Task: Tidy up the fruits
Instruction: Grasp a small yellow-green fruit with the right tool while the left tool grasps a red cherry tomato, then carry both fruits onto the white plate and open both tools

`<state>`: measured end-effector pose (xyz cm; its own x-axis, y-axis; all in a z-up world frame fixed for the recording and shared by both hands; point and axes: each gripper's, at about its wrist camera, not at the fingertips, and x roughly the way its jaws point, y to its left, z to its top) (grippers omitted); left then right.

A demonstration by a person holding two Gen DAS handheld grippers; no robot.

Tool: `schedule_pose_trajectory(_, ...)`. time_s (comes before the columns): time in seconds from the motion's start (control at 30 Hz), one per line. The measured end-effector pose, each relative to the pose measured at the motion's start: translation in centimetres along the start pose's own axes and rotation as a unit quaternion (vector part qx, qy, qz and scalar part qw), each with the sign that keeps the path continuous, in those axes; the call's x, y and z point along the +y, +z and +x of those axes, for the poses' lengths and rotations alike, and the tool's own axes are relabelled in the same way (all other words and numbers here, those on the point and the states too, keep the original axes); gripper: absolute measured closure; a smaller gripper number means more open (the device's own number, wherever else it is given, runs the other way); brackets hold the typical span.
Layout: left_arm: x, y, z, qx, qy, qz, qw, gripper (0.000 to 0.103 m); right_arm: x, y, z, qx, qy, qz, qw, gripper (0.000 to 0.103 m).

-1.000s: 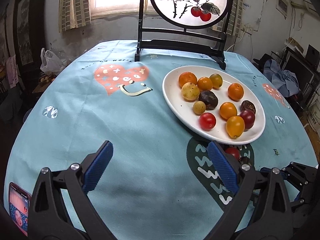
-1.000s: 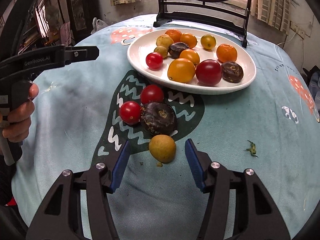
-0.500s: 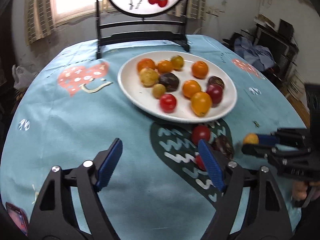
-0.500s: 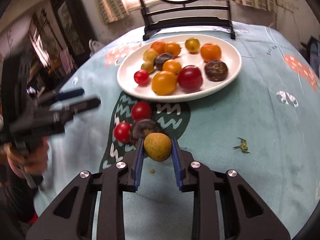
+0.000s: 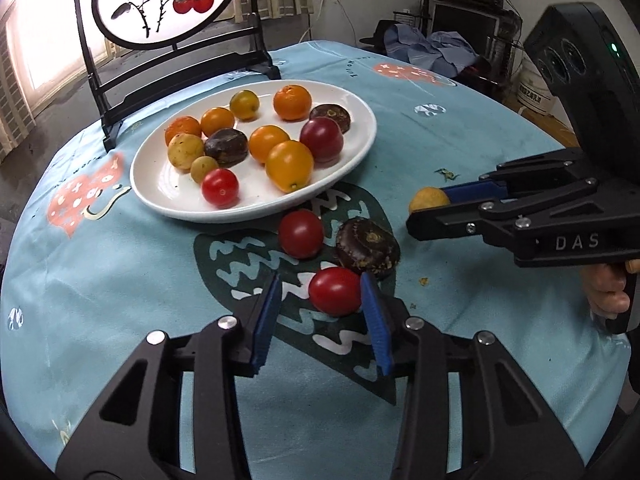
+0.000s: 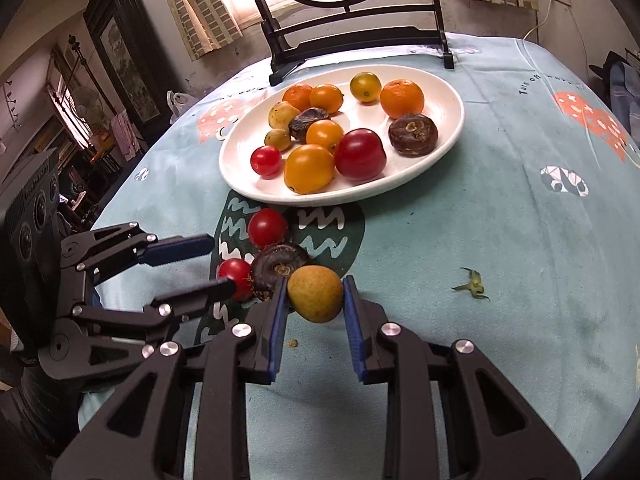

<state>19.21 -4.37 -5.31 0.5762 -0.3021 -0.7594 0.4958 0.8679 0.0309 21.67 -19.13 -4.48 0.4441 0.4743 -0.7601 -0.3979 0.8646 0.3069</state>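
A white plate (image 5: 160,196) (image 6: 448,96) holds several orange, red, yellow and dark fruits. In front of it, on the blue cloth, lie a red tomato (image 5: 301,234) (image 6: 267,227), a dark brown fruit (image 5: 367,248) (image 6: 280,270) and a second red tomato (image 5: 335,291) (image 6: 234,276). My left gripper (image 5: 320,292) (image 6: 222,264) straddles that second tomato. Its jaws are closing: the right pad touches the tomato and the left pad stands clear of it. My right gripper (image 6: 314,284) (image 5: 428,208) is shut on a yellow fruit (image 6: 315,293) (image 5: 429,199), held just above the cloth.
A black stand with a round painted screen (image 5: 160,0) rises behind the plate. A green stem scrap (image 6: 472,282) lies on the cloth to the right. A hand (image 5: 606,292) grips the right tool's handle. Furniture and clothes crowd the room beyond the table edge.
My left gripper came down and in over the near red tomato, and its jaws narrowed around it. My right gripper shut on the yellow fruit and raised it slightly, then stayed still.
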Motion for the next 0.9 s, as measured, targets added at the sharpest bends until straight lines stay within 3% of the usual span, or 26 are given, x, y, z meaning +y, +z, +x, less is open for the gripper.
schedule_pose_trajectory(0.23,-1.7,-0.5,1.8,0.023,-0.009,0.033,0.9991,0.061,0.0,0.1,0.0,-0.002,-0.002,0.001,1.0,0.075)
schedule_pose_trajectory(0.3,-2.2,-0.6,1.7,0.019,-0.012,0.045,0.9987,0.074,-0.1,0.1,0.1,-0.001,-0.004,0.001,1.0,0.075)
schedule_pose_trajectory(0.5,-2.5,-0.7,1.4,0.019,-0.016,0.056,0.9981,0.075,0.0,0.0,0.1,0.0,-0.005,-0.001,1.0,0.075)
schedule_pose_trajectory(0.9,-1.9,-0.1,-1.2,-0.026,-0.051,0.04,0.9976,0.075,0.4,0.1,-0.6,-0.019,0.011,-0.011,1.0,0.075)
